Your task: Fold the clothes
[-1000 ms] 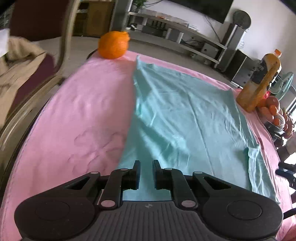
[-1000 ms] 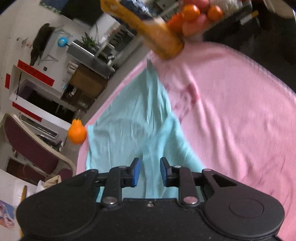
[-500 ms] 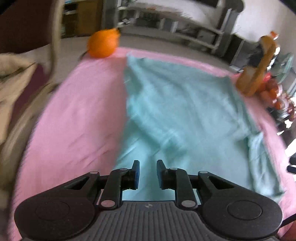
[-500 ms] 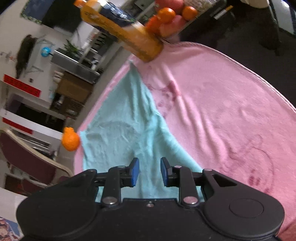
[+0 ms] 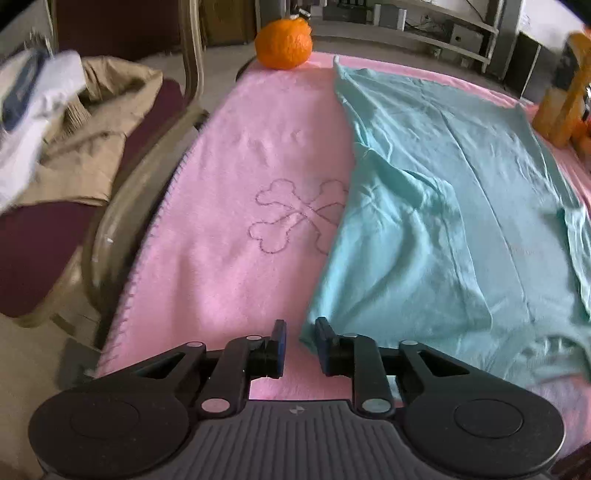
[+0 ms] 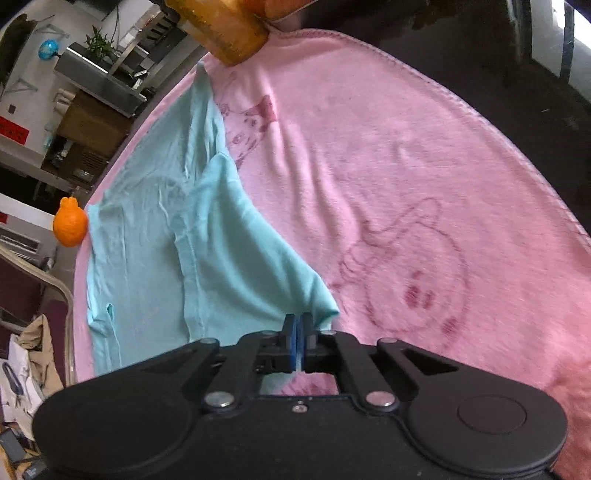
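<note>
Teal garment (image 5: 424,206) lies spread flat on the pink blanket (image 5: 236,192), its far left corner near the orange fruit (image 5: 283,43).

Right gripper (image 6: 298,326): jaws together, pinched on the garment's near right corner, cloth gathered at the pads.

Left gripper (image 5: 298,334): jaws apart at the garment's near left corner, fabric edge against the right-hand pad, nothing clamped.

Orange bottle (image 6: 221,26) stands at the far right.
</note>
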The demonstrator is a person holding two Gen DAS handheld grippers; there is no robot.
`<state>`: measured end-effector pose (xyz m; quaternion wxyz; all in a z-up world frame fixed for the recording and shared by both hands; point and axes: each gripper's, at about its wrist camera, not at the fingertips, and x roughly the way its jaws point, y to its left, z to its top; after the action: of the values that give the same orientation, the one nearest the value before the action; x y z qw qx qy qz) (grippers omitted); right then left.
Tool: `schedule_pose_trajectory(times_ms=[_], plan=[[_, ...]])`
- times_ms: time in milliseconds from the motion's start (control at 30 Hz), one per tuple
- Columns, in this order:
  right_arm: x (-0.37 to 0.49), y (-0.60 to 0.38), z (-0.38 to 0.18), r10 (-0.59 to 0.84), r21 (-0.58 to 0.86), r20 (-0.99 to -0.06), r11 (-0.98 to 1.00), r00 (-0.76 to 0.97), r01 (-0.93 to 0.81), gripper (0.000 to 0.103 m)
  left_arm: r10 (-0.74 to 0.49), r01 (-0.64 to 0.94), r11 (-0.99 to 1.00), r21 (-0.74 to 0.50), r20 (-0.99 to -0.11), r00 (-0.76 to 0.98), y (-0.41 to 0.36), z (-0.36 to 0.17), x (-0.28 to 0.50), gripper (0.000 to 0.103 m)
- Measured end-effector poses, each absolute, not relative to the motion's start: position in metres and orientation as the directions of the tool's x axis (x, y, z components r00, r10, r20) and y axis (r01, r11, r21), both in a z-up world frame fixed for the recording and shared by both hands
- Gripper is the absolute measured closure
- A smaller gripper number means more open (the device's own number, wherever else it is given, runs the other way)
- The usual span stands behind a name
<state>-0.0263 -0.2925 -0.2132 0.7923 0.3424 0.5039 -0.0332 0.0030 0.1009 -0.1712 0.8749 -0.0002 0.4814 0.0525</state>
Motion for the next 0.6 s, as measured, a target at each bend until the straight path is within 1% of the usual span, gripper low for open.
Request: schedule_pose_trajectory(times_ms=[33, 100, 200, 233, 300, 400, 500, 533, 600], plan=[[-0.03, -0.291, -0.209, 0.287, 0.506, -0.819, 0.771, 0.497, 0.388, 0.094, 0.084, -0.08, 0.996, 0.048, -0.839, 0.538, 0.098, -0.167, -0.003, 0.084], [-0.039, -0.289, -0.198, 0.288, 0.507, -0.808, 0.785, 0.514, 0.357, 0.089, 0.038, -0.055, 0.998, 0.009, -0.837, 0.546, 0.095, -0.159, -0.014, 0.084], [-0.043, -0.277, -0.188, 0.311, 0.515, -0.795, 0.8, 0.52, 0.309, 0.089, -0.044, -0.01, 0.998, -0.059, -0.834, 0.55, 0.081, -0.151, -0.02, 0.084], [-0.042, -0.271, -0.186, 0.324, 0.519, -0.791, 0.805, 0.519, 0.288, 0.089, -0.057, 0.007, 0.998, -0.063, -0.832, 0.552, 0.074, -0.15, -0.017, 0.084], [-0.035, -0.253, -0.185, 0.349, 0.521, -0.784, 0.82, 0.513, 0.237, 0.089, -0.056, 0.035, 0.998, -0.045, -0.827, 0.56, 0.058, -0.152, -0.008, 0.084], [-0.021, -0.221, -0.189, 0.345, 0.485, -0.786, 0.858, 0.513, 0.167, 0.089, -0.045, 0.061, 0.998, -0.013, -0.829, 0.557, 0.041, -0.162, 0.003, 0.084], [-0.015, -0.199, -0.202, 0.293, 0.407, -0.823, 0.902, 0.486, 0.145, 0.089, -0.051, 0.092, 0.996, -0.004, -0.859, 0.51, 0.033, -0.176, 0.001, 0.083], [-0.019, -0.196, -0.206, 0.282, 0.391, -0.831, 0.909, 0.479, 0.142, 0.091, -0.048, 0.121, 0.993, 0.016, -0.862, 0.504, 0.031, -0.174, -0.005, 0.083], [-0.029, -0.194, -0.206, 0.274, 0.362, -0.847, 0.925, 0.456, 0.117, 0.092, -0.061, 0.176, 0.984, 0.03, -0.872, 0.486, 0.029, -0.171, -0.017, 0.083]])
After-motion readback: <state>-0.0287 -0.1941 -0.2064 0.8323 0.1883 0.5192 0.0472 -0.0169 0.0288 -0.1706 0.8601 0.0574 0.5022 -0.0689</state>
